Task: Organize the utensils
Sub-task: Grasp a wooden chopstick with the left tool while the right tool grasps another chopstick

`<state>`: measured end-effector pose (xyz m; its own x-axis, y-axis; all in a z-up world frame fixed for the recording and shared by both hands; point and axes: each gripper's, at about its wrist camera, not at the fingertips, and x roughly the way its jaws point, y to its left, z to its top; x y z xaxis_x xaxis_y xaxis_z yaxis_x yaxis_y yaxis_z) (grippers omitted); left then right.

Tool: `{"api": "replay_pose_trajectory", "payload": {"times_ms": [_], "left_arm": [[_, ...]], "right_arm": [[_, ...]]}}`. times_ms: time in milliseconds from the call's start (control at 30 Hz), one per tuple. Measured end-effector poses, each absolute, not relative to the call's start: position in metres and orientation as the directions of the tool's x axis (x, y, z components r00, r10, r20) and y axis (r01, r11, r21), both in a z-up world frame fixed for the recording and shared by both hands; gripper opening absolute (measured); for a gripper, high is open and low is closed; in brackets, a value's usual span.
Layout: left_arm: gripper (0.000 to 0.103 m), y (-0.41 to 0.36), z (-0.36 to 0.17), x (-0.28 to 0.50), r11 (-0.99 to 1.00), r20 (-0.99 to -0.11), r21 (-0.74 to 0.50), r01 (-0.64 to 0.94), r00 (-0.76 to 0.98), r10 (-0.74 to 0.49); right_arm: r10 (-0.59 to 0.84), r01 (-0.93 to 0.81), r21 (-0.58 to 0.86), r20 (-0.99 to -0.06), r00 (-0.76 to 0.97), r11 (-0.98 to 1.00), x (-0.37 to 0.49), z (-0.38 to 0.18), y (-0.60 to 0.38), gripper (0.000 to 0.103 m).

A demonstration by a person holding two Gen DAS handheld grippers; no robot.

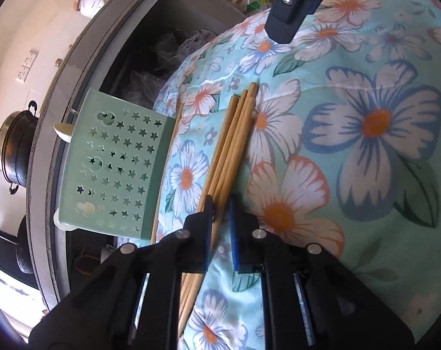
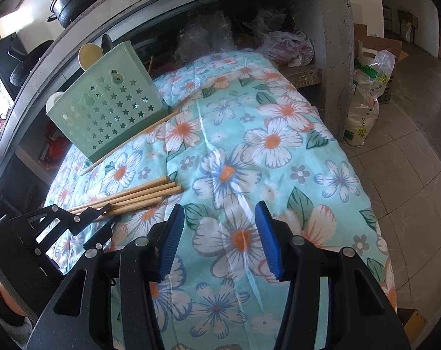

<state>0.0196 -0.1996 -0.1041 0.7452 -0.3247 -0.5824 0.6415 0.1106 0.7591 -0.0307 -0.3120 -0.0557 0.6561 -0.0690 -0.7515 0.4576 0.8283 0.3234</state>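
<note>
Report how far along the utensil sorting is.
Done: the pale green star-perforated plastic holder already contains a cream spoon-like utensil. In hand: the left gripper straddles the bundle of wooden chopsticks on the floral quilt; its grip is unclear. Left: that bundle, plus one loose chopstick beside the holder. The right gripper is open, empty.
</note>
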Motion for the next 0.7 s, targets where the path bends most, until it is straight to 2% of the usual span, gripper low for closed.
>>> {"api": "replay_pose_trajectory", "payload": {"times_ms": [200,400,533,700], "left_arm": [[0.008,-0.191,-0.1,-0.003,0.059,-0.574,0.781,0.622,0.752,-0.322],[0.011,-0.176,-0.091,-0.019,0.045,-0.673,0.699,0.713,0.678,-0.296],[0.013,-0.172,-0.092,-0.023,0.039,-0.679,0.691,0.722,0.667,-0.305],[0.024,-0.173,-0.083,-0.036,0.033,-0.693,0.665,0.746,0.633,-0.347]], "right_arm": [[-0.062,0.449,0.325,-0.75,0.659,0.833,-0.031,-0.056,-0.31,0.049],[-0.06,0.448,0.329,-0.748,0.661,0.831,-0.032,-0.057,-0.31,0.049],[-0.057,0.451,0.334,-0.749,0.66,0.828,-0.032,-0.058,-0.311,0.049],[-0.062,0.454,0.333,-0.748,0.661,0.827,-0.032,-0.058,-0.312,0.049]]}}
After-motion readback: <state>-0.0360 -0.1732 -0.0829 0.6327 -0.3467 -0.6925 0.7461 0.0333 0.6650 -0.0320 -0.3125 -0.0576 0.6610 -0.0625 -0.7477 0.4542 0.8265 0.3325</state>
